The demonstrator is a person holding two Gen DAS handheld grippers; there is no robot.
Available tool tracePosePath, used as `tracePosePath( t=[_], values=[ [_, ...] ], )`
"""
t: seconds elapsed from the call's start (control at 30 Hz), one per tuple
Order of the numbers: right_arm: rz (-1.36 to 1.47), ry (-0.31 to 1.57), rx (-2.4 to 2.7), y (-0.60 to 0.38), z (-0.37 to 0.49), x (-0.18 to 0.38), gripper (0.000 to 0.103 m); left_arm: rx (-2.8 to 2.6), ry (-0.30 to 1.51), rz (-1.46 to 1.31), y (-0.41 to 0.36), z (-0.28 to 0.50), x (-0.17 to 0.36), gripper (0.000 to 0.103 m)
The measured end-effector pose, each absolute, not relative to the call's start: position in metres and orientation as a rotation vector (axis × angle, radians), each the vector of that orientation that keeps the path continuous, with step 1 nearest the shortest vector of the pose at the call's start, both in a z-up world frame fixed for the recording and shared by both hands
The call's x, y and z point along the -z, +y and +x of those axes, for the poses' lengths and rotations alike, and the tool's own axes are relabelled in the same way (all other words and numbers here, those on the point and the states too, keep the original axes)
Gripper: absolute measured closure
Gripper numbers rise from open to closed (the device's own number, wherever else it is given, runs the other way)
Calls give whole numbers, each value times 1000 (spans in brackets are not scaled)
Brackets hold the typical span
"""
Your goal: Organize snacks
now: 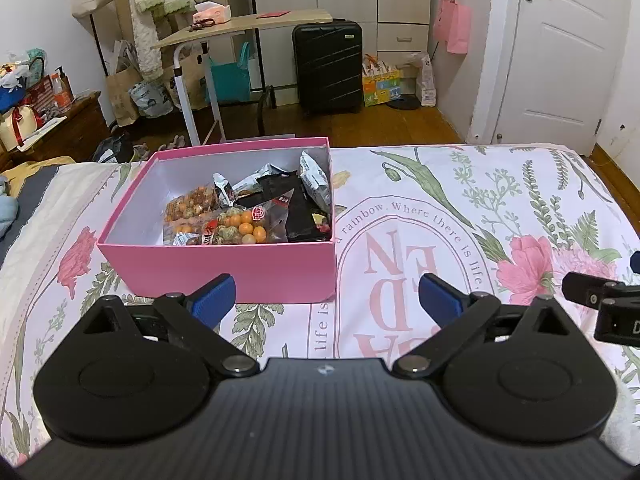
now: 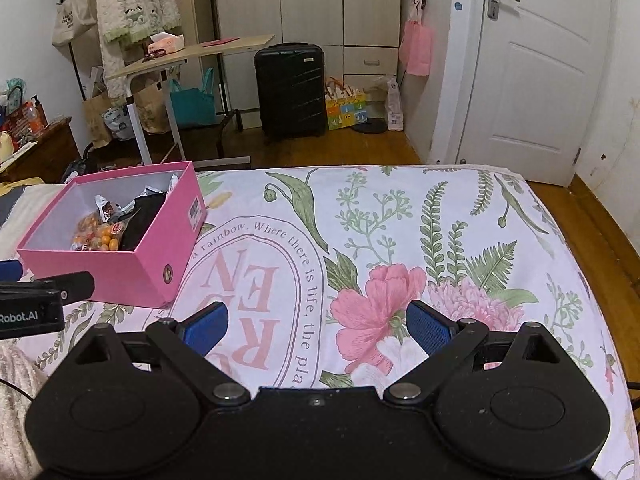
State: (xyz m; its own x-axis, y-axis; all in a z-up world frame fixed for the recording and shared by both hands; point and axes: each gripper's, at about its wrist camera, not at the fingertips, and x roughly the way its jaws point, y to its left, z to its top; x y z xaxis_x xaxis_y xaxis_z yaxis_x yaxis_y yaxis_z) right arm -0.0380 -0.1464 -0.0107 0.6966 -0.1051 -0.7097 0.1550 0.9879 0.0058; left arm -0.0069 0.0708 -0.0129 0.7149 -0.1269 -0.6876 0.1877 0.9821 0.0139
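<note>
Eyelet (image 2: 167,272) (right wrist view only)

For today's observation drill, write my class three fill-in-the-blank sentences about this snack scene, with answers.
1. The snacks lie inside a ___ box.
2. The box rests on a floral ___.
3. The left gripper and right gripper both have their jaws ___ and hold nothing.

Answers: pink; bedspread; open
</note>
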Motion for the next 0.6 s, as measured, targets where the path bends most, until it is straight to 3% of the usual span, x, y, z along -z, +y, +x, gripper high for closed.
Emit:
tracePosePath(
  t=[0.6],
  values=[
    [66, 802, 141, -148, -36, 13, 5, 177, 754, 96, 71, -7, 14, 2]
  ],
)
